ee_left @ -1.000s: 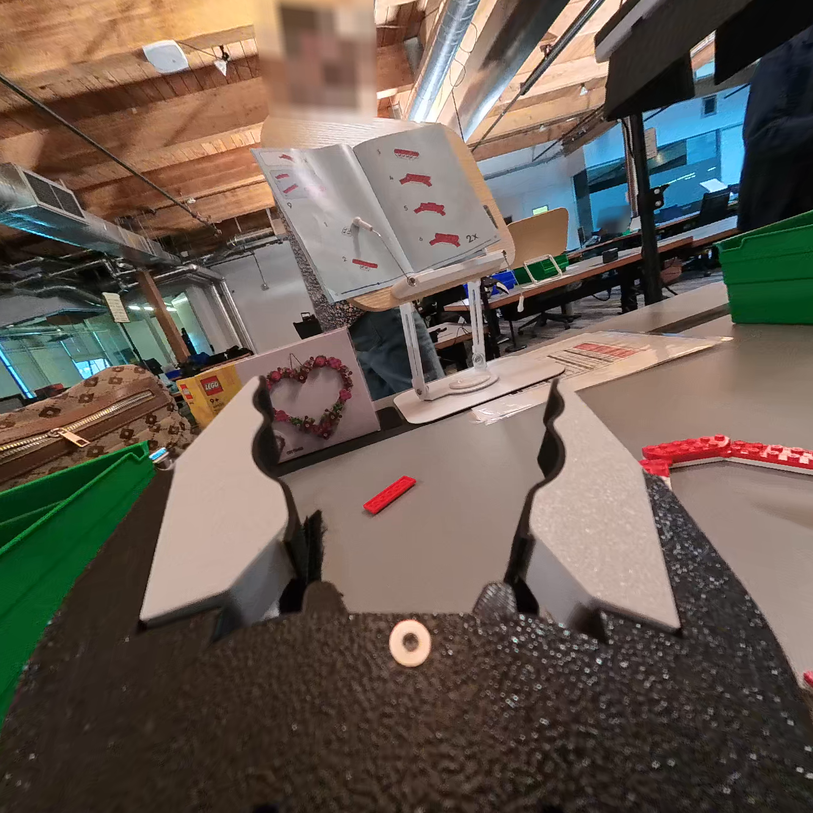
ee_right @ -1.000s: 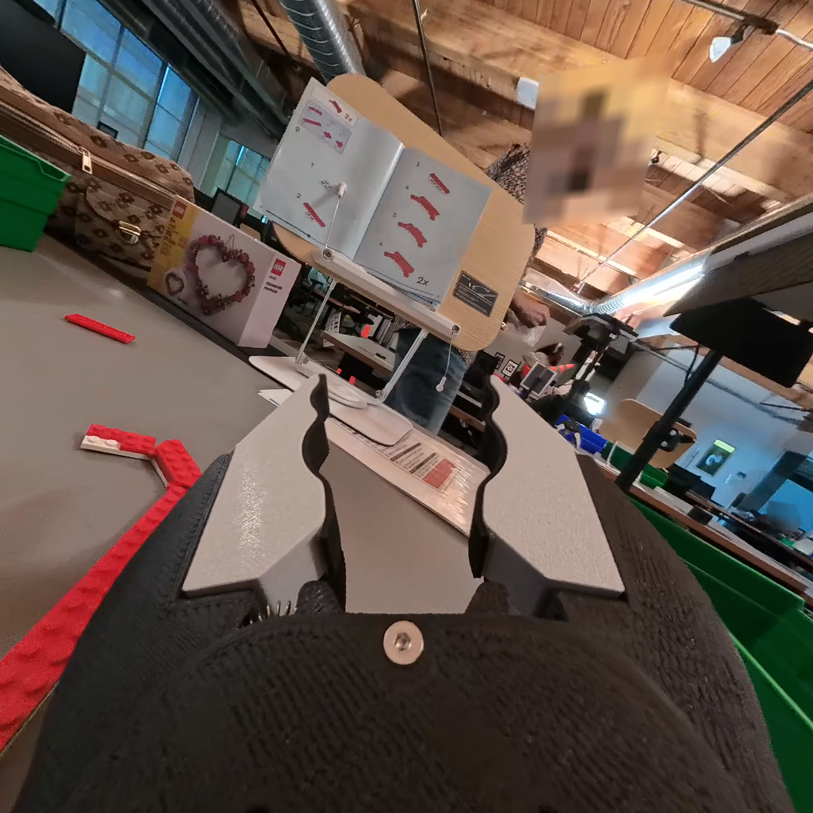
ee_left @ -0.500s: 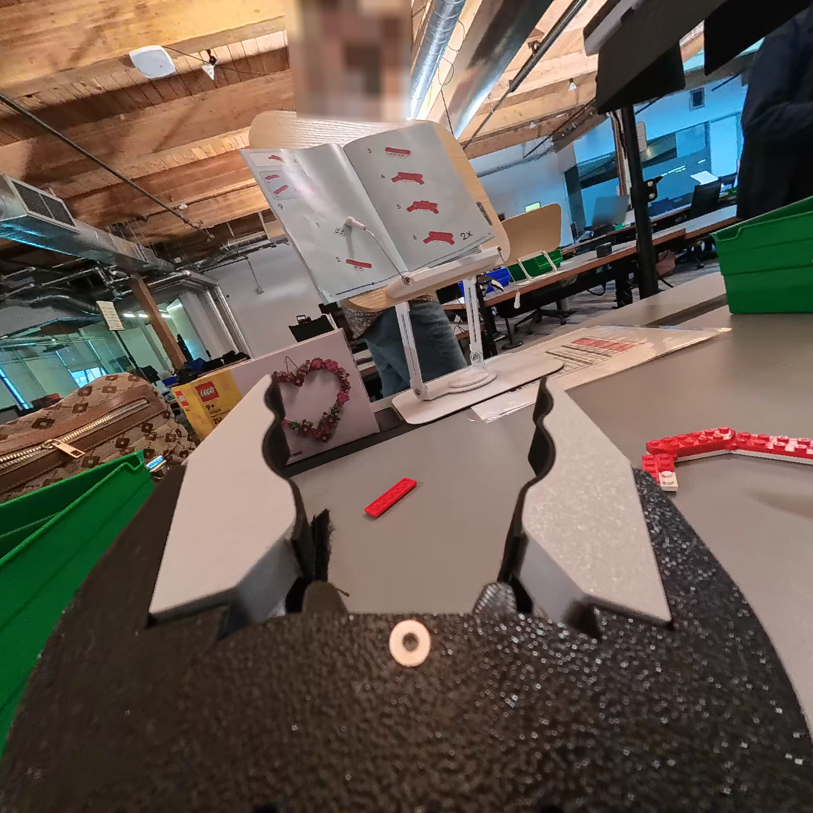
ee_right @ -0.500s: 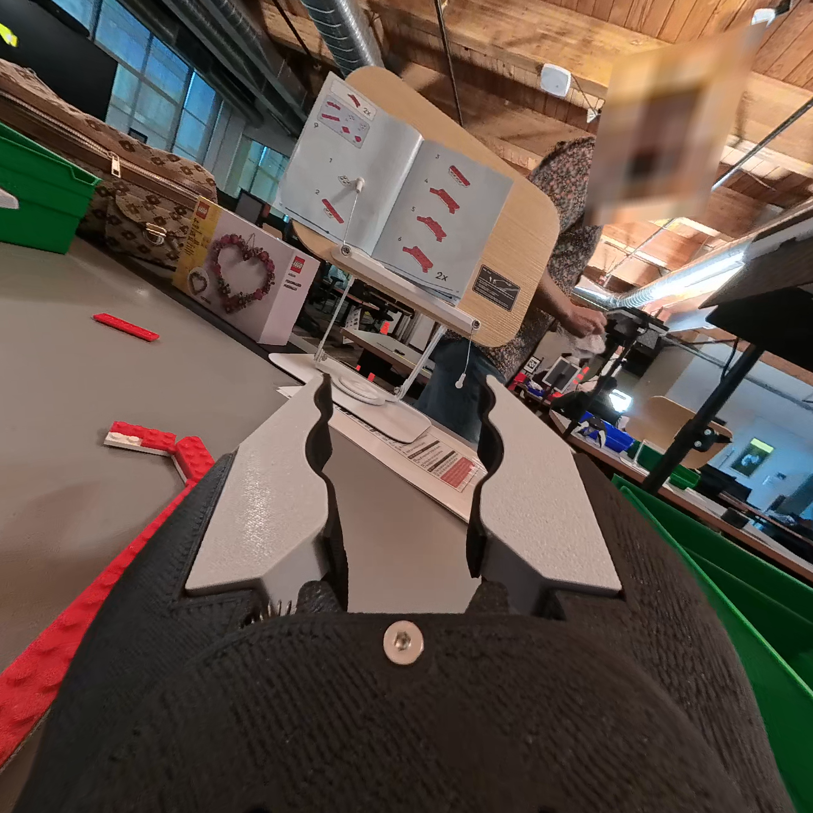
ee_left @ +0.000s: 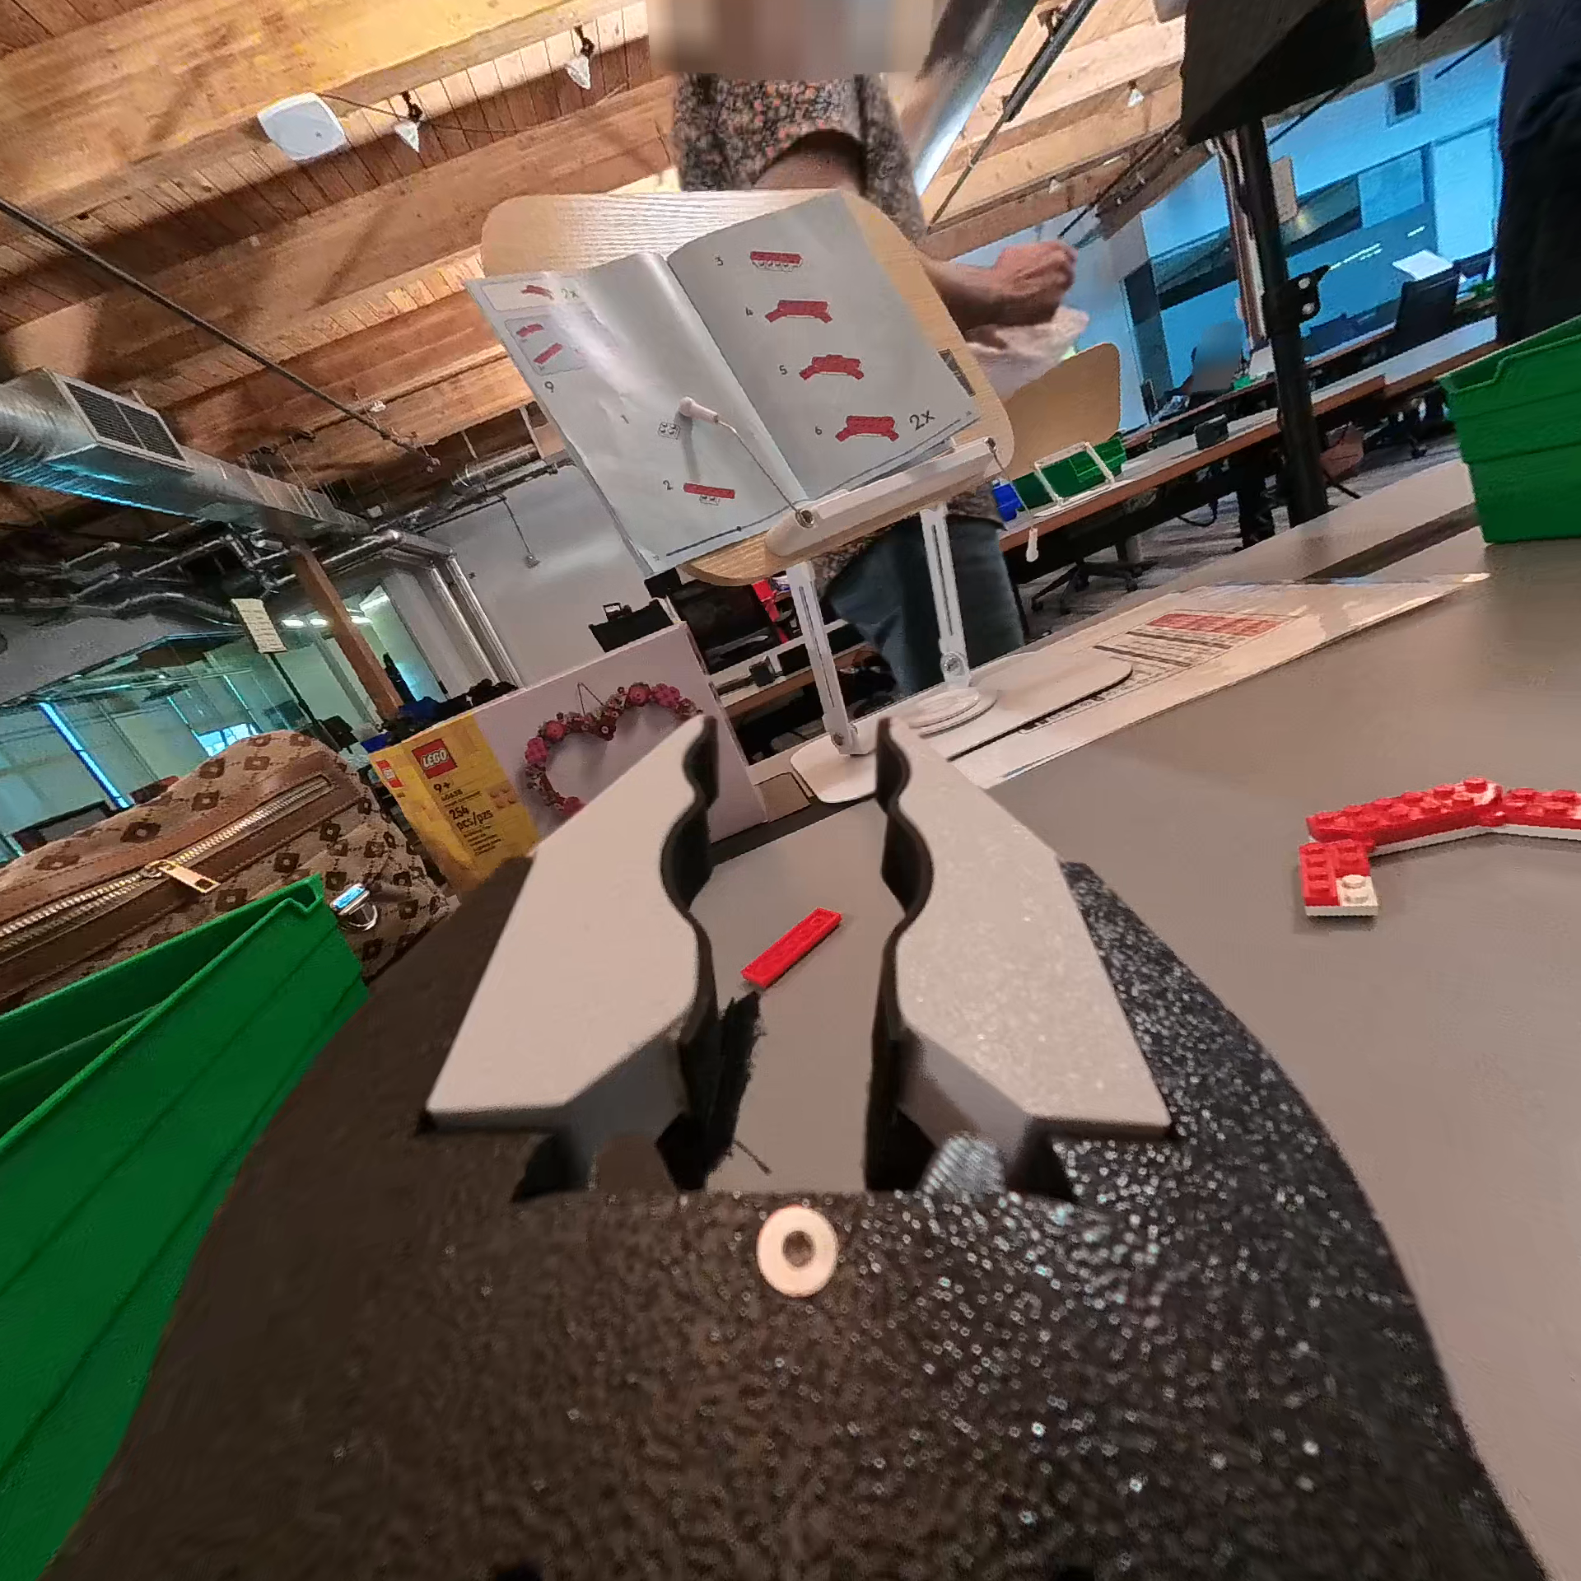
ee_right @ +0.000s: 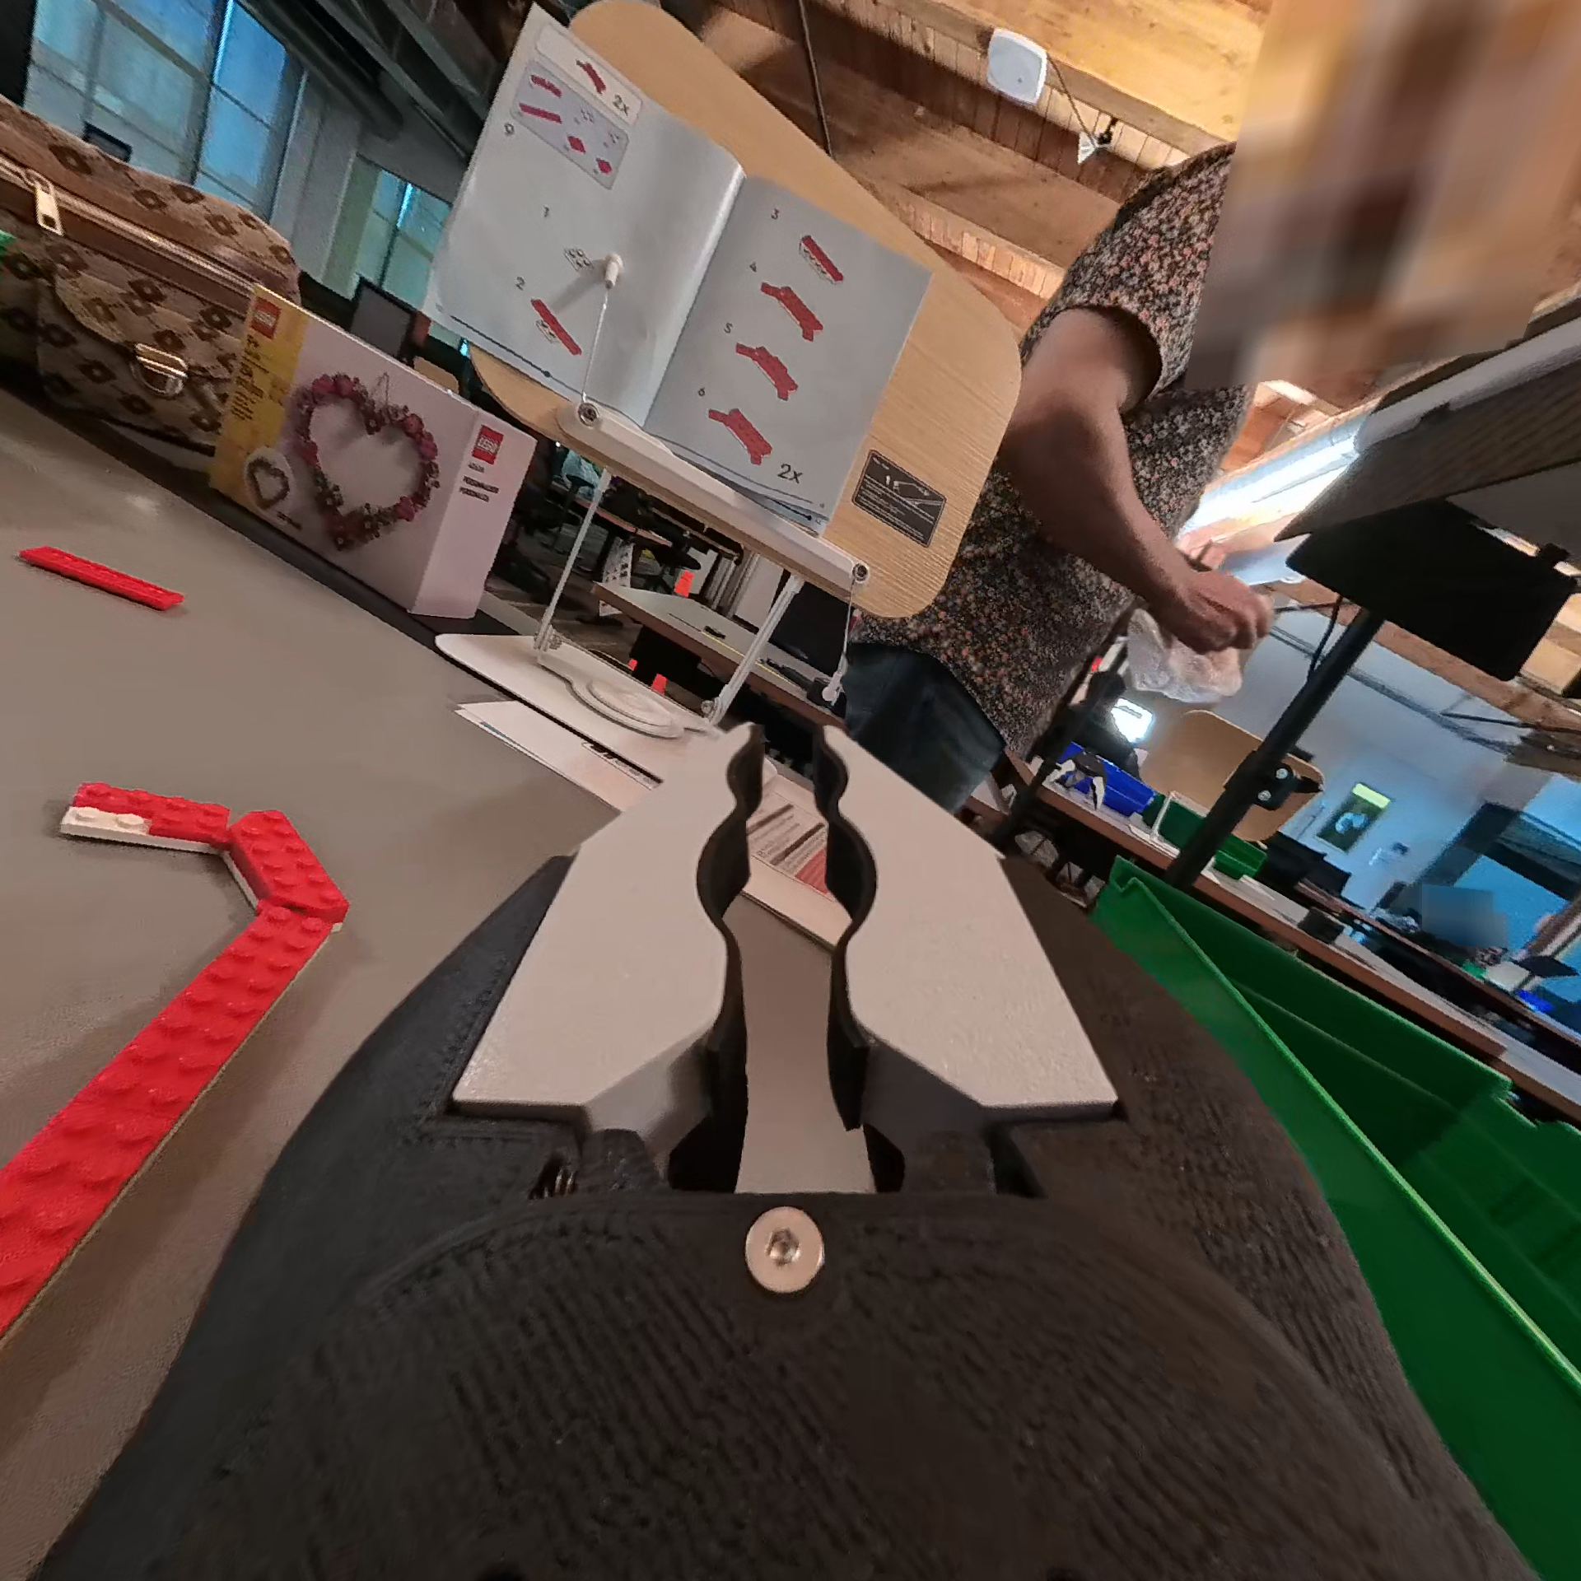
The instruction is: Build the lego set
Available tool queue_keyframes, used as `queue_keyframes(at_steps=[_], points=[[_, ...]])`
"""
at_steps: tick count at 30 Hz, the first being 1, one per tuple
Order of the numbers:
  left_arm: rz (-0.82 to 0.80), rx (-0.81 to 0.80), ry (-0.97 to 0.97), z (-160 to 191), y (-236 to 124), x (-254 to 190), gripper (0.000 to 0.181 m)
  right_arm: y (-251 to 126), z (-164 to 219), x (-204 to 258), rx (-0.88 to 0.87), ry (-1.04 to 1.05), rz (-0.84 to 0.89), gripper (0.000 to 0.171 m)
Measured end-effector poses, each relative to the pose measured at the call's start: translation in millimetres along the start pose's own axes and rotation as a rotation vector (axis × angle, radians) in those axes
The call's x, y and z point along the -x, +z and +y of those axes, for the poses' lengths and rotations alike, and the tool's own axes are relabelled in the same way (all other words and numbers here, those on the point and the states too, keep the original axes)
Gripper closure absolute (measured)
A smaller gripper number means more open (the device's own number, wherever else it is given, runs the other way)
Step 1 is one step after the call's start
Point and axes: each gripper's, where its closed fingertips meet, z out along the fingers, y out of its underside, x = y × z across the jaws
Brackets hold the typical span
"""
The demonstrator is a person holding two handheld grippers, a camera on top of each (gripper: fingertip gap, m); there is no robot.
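My left gripper (ee_left: 791,753) hovers low over the grey table (ee_left: 1283,984), its jaws partly closed and empty. A flat red plate (ee_left: 791,945) lies on the table, seen in the gap between its fingers. A red curved lego assembly with white pieces (ee_left: 1454,821) lies to its right. My right gripper (ee_right: 791,753) is empty, its jaws nearly shut with a narrow gap. The same red assembly (ee_right: 171,1052) runs along its left side, and the red plate (ee_right: 103,577) lies far left. The open instruction booklet (ee_left: 736,385) stands on a stand ahead.
The lego box (ee_left: 547,770) and a patterned bag (ee_left: 171,838) stand at the table's back left. Green bins sit at the left (ee_left: 128,1112), back right (ee_left: 1523,445) and beside my right gripper (ee_right: 1369,1155). A person (ee_right: 1112,428) stands behind the stand. A laminated sheet (ee_left: 1198,642) lies by it. Across from one pair of fingers to the other is roughly 30 cm.
Both grippers' jaws have closed much narrower, the right almost fully. Both views have tilted down and moved slightly, and the person behind the stand has come more into view.
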Motion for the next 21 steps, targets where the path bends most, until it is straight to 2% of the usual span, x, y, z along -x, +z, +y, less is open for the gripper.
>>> queue_keyframes(at_steps=[2, 6, 14, 21], points=[[-0.035, 0.005, 0.005, 2.5, 2.2, 7.8, 0.156, 0.0, 2.7, -3.8, 0.017, -0.010, 0.020, 0.170], [-0.100, 0.020, 0.011, 9.2, 12.2, 22.5, 0.180, 6.6, 6.9, -10.1, 0.029, 0.001, 0.039, 0.171], [-0.159, 0.048, 0.016, 24.0, 43.7, 37.1, 0.181, 39.7, 17.6, -16.3, 0.031, 0.000, 0.067, 0.171], [-0.108, -0.001, 0.008, 20.2, 56.0, 32.3, 0.178, 64.6, 22.6, -11.1, 0.022, -0.028, 0.038, 0.171]])
